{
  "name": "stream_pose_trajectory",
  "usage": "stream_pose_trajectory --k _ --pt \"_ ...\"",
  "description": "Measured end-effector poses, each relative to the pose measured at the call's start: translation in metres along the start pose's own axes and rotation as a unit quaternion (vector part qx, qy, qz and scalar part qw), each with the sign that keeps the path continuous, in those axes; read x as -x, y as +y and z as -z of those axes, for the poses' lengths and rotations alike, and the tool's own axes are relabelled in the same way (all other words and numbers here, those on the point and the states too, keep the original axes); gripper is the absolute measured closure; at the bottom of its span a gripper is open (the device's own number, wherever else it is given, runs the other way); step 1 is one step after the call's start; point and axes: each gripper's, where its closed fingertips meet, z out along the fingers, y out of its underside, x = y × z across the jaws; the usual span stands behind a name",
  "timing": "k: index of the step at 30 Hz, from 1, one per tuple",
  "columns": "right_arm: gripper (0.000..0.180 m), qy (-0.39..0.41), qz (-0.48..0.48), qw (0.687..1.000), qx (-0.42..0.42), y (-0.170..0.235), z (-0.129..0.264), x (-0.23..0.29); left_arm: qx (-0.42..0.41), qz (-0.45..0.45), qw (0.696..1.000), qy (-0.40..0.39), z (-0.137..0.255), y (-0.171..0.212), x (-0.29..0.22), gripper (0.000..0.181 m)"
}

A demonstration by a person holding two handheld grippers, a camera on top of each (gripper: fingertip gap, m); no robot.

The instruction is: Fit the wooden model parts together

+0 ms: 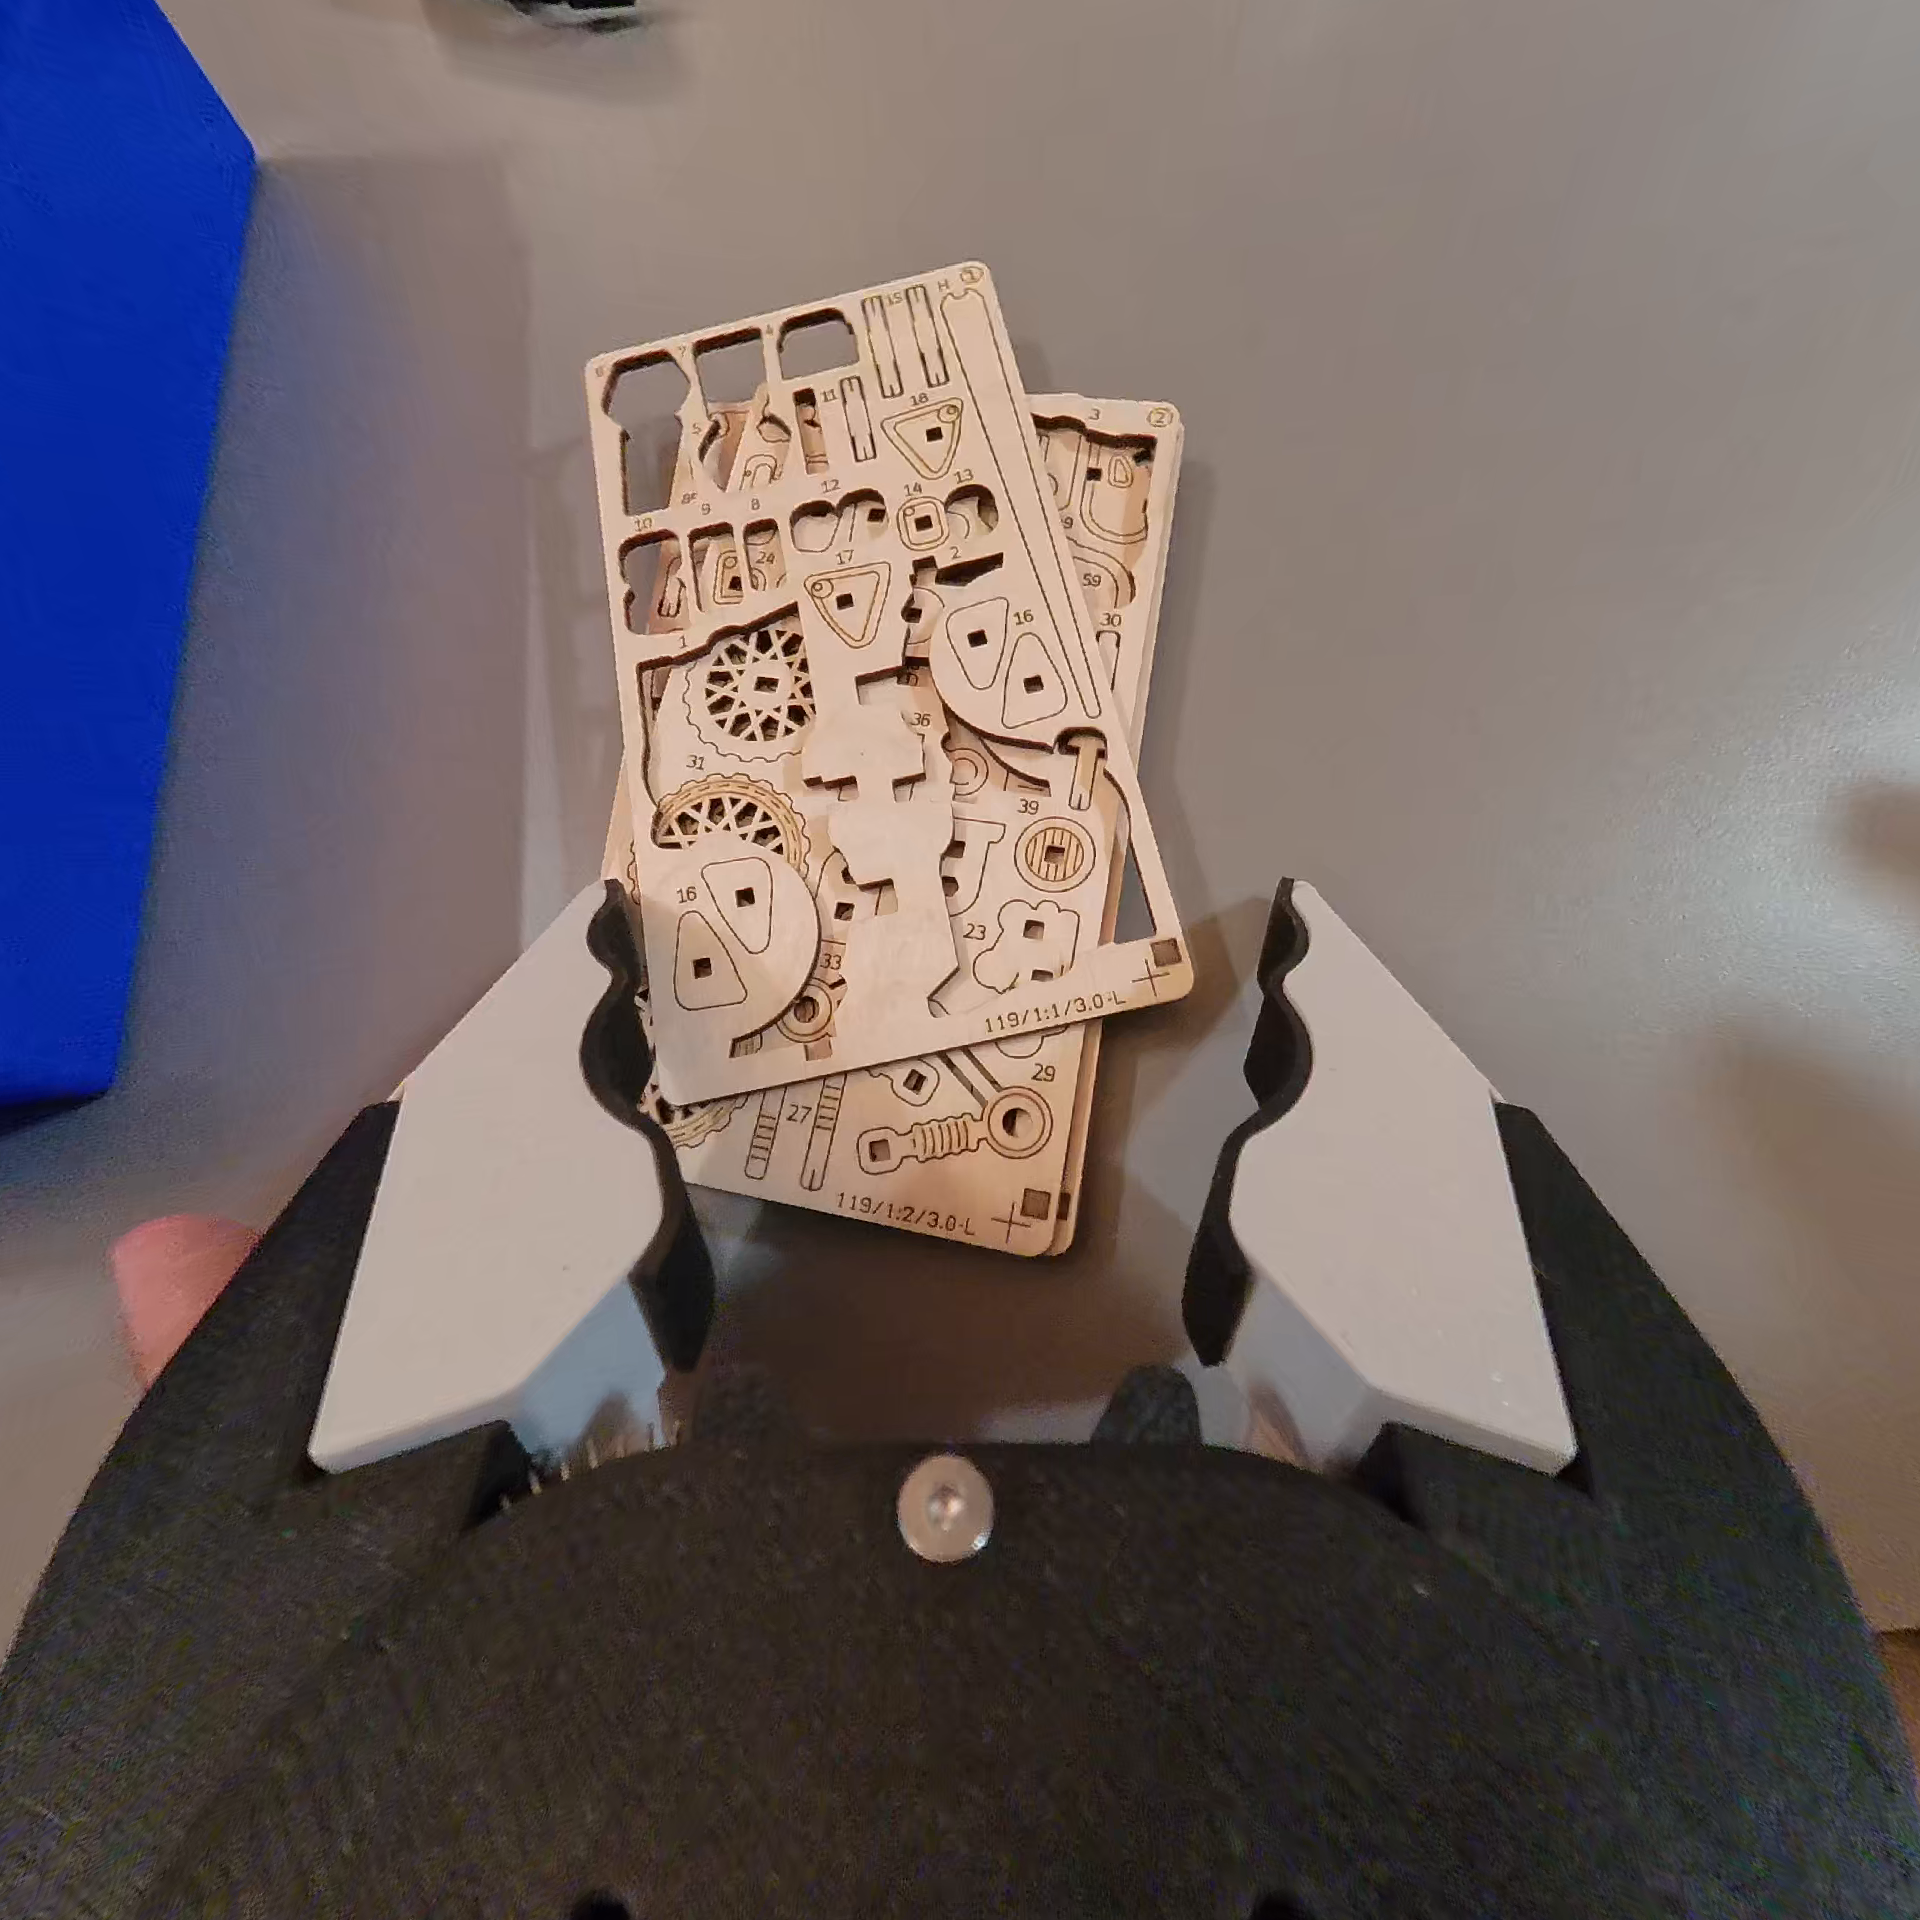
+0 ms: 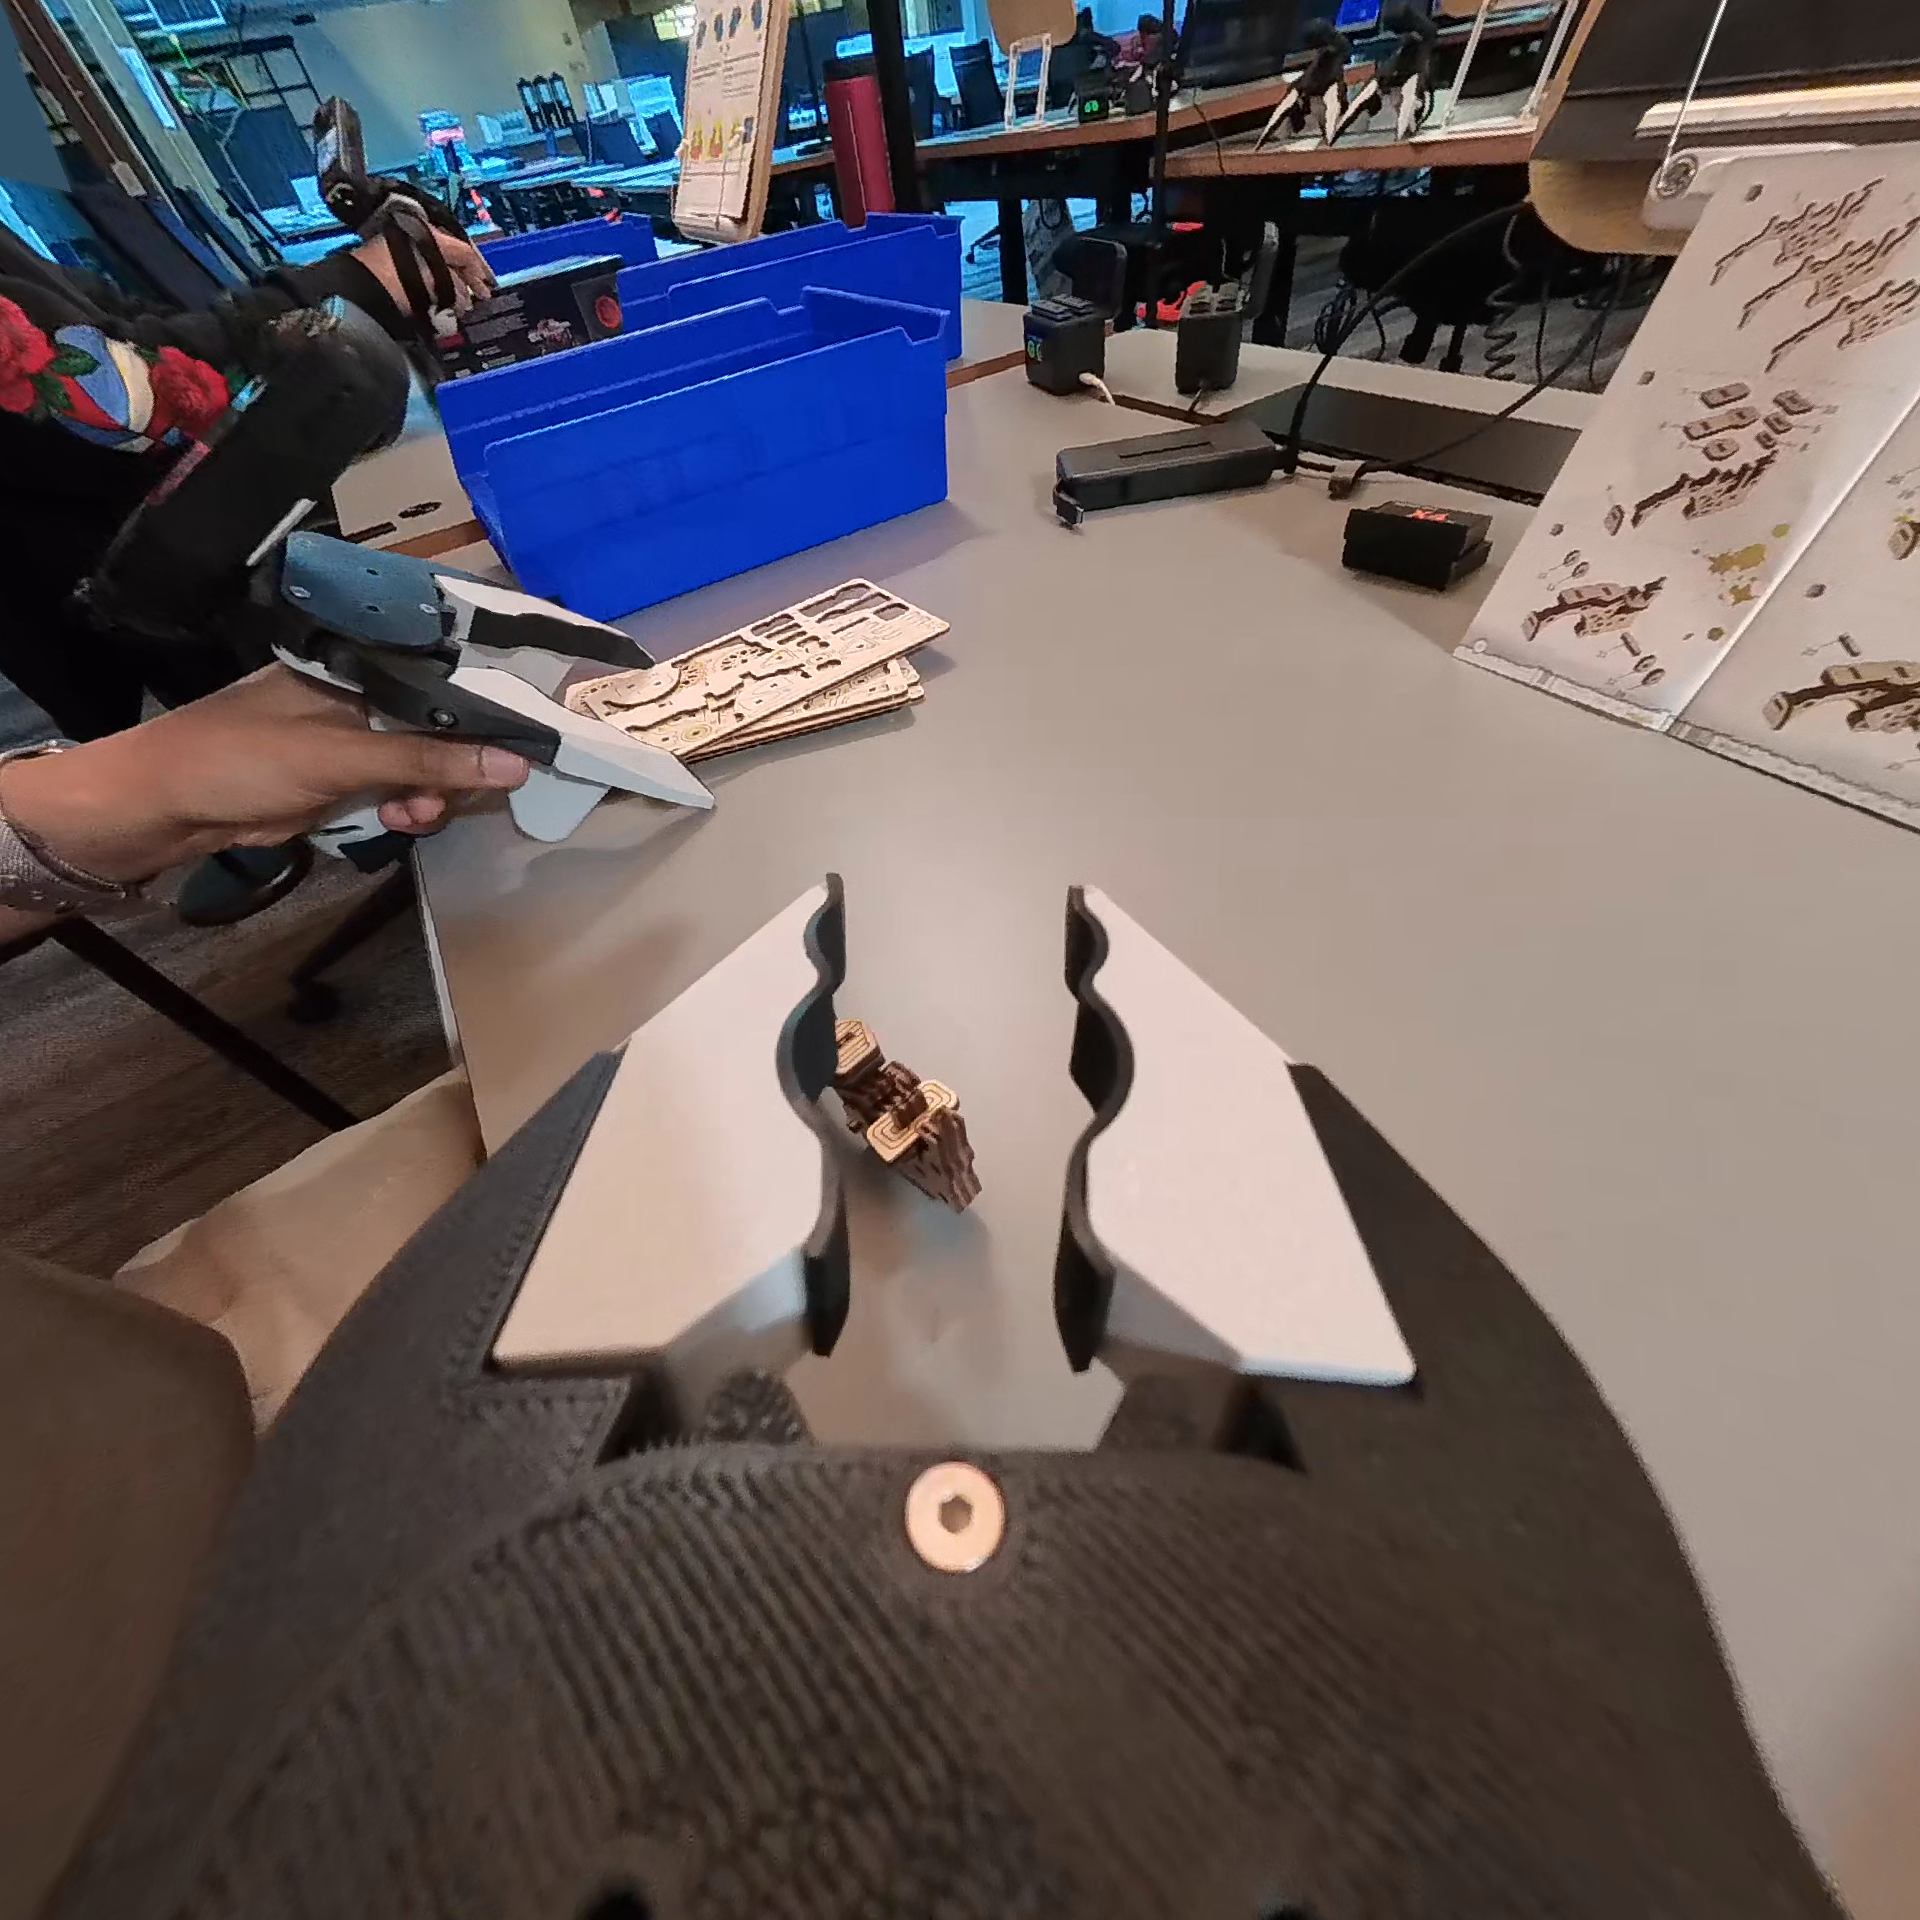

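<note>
Over on the left, the left tool [image 1: 951, 940] hangs above a stack of wooden sheets [image 1: 883, 727] lying flat on the grey table [image 1: 1507, 520], its fingers spread wide with nothing between them. The top sheet sits skewed on the one below, and several of its parts are already punched out. A blue bin [image 2: 717, 457] stands just beyond the stack. Nearer the table's front edge, a small, partly built wooden model [image 2: 909, 1117] rests on the table. The right tool [image 2: 954, 904] hovers over it with its fingers apart; the model lies between them, close to the left finger [image 2: 686, 1174], ungripped. At far right an instruction sheet [image 2: 1714, 499] leans upright.
</note>
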Motion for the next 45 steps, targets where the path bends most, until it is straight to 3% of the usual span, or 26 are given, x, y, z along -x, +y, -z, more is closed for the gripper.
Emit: stream_pose_trajectory --k 3,13,14,15,17,19,22,25,32,37,45 --pt "0.139 0.002 0.001 1.000 0.003 0.002 0.001 0.000 -0.002 0.002 1.000 0.000 0.001 -0.002 0.005 0.077" --pt "0.139 0.016 -0.002 1.000 0.006 0.005 0.011 -0.002 -0.110 -0.024 0.994 -0.011 0.022 -0.049 0.008 0.081" --pt "0.139 0.018 -0.002 1.000 0.007 0.006 0.012 -0.003 -0.132 -0.033 0.990 -0.018 0.027 -0.057 0.008 0.124" --pt "0.139 0.019 -0.003 1.000 0.008 0.007 0.013 -0.003 -0.165 -0.044 0.985 -0.006 0.034 -0.066 0.001 0.149" --pt "0.139 0.021 -0.005 1.000 0.007 0.008 0.016 -0.004 -0.183 -0.054 0.982 0.004 0.039 -0.074 -0.008 0.145" --pt "0.139 0.025 -0.007 1.000 0.008 0.009 0.019 -0.005 -0.157 -0.067 0.985 0.012 0.031 -0.070 -0.015 0.126" --pt "0.139 0.029 -0.012 0.999 0.008 0.011 0.024 -0.007 -0.112 -0.061 0.992 0.020 0.012 -0.056 -0.017 0.110" --pt "0.139 0.033 -0.016 0.999 0.007 0.013 0.028 -0.007 -0.088 -0.032 0.992 0.086 0.006 -0.052 -0.035 0.100" --pt "0.139 0.042 -0.026 0.999 0.012 0.019 0.036 -0.009 -0.068 -0.165 0.966 0.186 0.013 -0.045 -0.109 0.122" --pt "0.138 0.049 -0.037 0.998 0.010 0.022 0.043 -0.011 -0.033 -0.240 0.961 0.131 -0.004 -0.034 -0.110 0.134" --pt "0.139 0.056 -0.049 0.997 0.008 0.025 0.051 -0.013 -0.016 -0.199 0.967 0.156 -0.016 -0.036 -0.106 0.146"
